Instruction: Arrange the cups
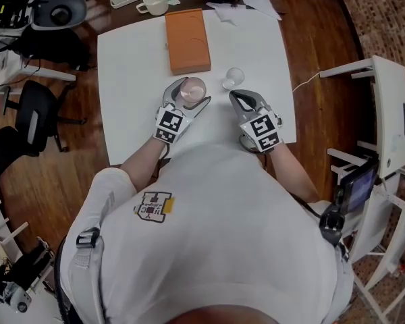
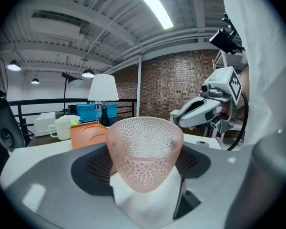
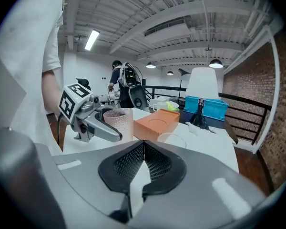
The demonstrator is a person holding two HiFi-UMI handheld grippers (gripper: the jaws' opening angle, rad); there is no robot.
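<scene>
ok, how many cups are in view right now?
3. A pink dimpled cup in the left gripper; a clear cup on the white table ahead of the right gripper; a white mug beyond the orange box. Others could be hidden under the person's torso.

We take this for a lab or studio workspace in a loft-style room: a bare brick wall, an open ceiling of beams and pipes with a tube light, and a black railing. A white table stands on a wooden floor beside an office chair, and the dark gear at the corner may be camera equipment.
</scene>
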